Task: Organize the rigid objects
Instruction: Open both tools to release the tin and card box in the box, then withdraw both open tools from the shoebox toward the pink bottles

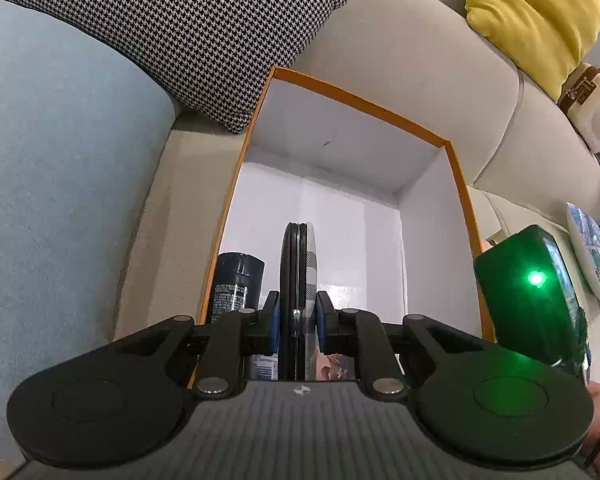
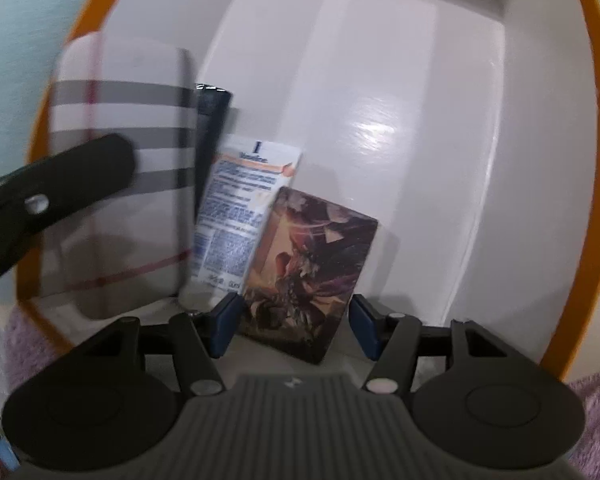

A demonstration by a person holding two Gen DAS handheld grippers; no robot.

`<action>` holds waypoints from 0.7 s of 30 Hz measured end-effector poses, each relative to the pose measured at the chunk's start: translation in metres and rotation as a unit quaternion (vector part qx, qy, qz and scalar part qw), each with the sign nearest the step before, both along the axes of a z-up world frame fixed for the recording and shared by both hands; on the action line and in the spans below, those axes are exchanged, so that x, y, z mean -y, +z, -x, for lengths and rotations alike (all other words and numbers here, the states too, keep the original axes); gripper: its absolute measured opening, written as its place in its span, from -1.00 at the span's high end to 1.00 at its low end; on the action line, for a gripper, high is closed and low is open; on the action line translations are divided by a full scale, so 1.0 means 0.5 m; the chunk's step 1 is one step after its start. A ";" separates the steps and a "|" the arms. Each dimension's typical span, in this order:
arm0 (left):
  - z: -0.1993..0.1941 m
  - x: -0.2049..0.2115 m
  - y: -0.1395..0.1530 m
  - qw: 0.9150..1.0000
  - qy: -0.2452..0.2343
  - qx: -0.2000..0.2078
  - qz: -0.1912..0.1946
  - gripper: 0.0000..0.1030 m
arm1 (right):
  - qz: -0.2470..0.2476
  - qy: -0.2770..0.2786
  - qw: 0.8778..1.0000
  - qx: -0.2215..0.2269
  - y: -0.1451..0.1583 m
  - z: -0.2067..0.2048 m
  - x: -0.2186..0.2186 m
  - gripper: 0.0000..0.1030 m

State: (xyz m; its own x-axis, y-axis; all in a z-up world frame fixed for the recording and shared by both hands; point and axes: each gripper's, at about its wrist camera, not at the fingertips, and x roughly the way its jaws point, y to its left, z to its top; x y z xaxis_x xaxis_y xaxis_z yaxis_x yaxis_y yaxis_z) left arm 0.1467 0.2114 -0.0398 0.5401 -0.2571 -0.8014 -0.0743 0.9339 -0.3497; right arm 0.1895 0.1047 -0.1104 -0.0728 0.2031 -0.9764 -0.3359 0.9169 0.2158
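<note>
The left gripper [image 1: 298, 322] is nearly closed, its blue pads clamped on the edge of a flat plaid-striped case [image 1: 299, 272], held upright over the orange-rimmed white box [image 1: 458, 168]. The right gripper [image 2: 293, 326] stands about half open, its pads clear on either side of an illustrated card case [image 2: 312, 268] that lies in the box's near end. One dark canister [image 2: 211, 120] and one white tube [image 2: 240, 216] also lie in the box, between the plaid-striped case and the illustrated card case.
</note>
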 end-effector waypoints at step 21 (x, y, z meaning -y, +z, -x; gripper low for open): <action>-0.024 0.108 -0.013 0.998 -0.054 -0.035 0.028 0.63 | -0.022 -0.018 0.956 0.293 0.235 0.049 0.200 -0.03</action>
